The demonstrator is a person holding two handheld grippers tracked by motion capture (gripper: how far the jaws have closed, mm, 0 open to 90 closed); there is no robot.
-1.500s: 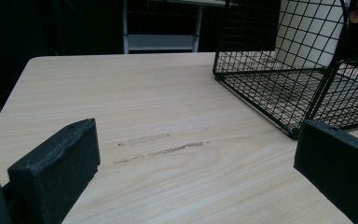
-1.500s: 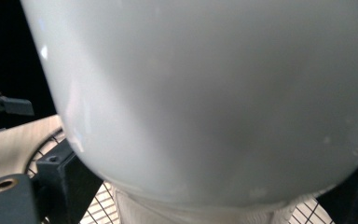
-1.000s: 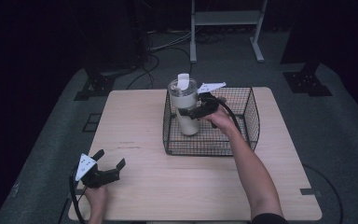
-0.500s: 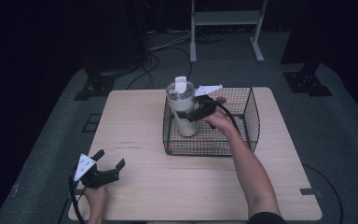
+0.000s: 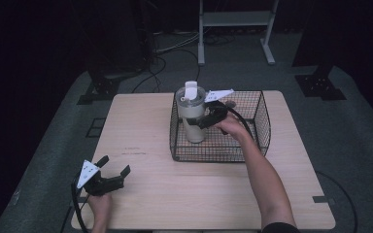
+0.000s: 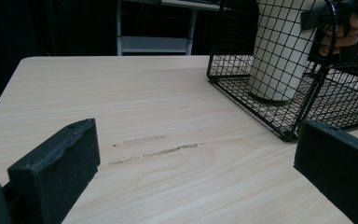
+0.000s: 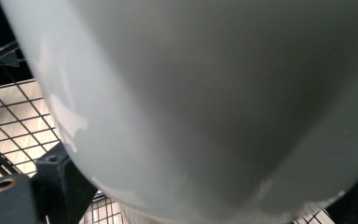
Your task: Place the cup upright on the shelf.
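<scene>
A tall pale tumbler point(image 5: 193, 116) is seen upright in the far left corner of a black wire basket point(image 5: 252, 150), which is set on the far half of a wooden table point(image 5: 175, 194). From the left gripper view its base is seen resting on the basket floor. The tumbler is capped by a lid point(image 5: 190, 93) with a raised tab. The right gripper point(image 5: 205, 118) is laid against the tumbler's right side, well above its base, and its jaws are closed around the body; in the right gripper view the tumbler point(image 7: 214, 102) is pressed between the two black jaws. The left gripper point(image 5: 111, 174) is rested at the near left of the table, well apart from the basket, with its jaws spread wide and nothing between them.
</scene>
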